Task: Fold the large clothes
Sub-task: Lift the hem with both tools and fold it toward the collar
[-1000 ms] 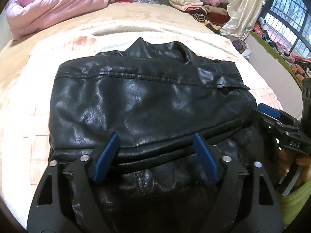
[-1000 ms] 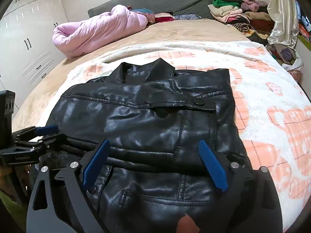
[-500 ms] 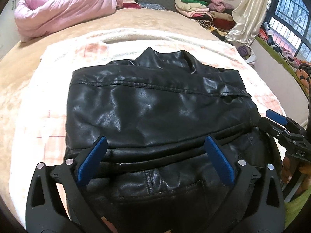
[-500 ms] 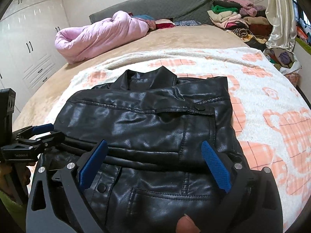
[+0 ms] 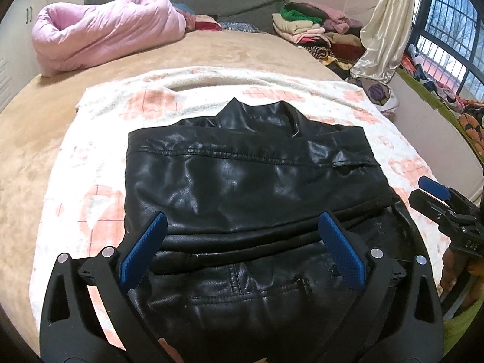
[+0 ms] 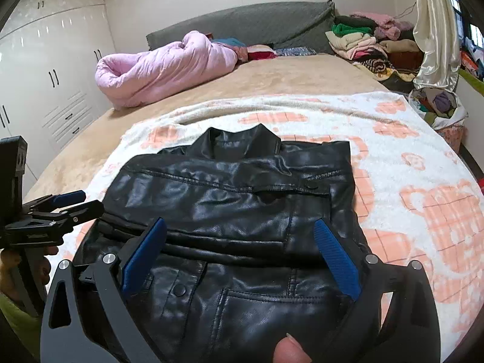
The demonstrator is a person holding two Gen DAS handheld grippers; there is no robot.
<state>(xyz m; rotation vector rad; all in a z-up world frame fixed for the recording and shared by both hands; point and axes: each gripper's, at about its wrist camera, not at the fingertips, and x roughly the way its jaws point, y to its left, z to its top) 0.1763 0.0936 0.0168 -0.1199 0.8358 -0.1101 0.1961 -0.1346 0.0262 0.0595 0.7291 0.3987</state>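
A black leather jacket lies folded on a white and pink blanket, collar at the far end and a folded-over edge across its near part. My left gripper hovers open above that near edge, its blue pads wide apart and touching nothing. In the right wrist view the jacket fills the middle, and my right gripper stands open over it, also holding nothing. Each gripper shows in the other's view: the right gripper off the jacket's right side, the left gripper off its left side.
The blanket covers the near half of a tan bed. A rolled pink duvet lies at the far left. Stacked clothes and a cream curtain are at the far right. White wardrobes line the left wall.
Both grippers have risen and drawn back from the jacket's folded edge. The left jaws spread wider. The jacket has stayed as it lay.
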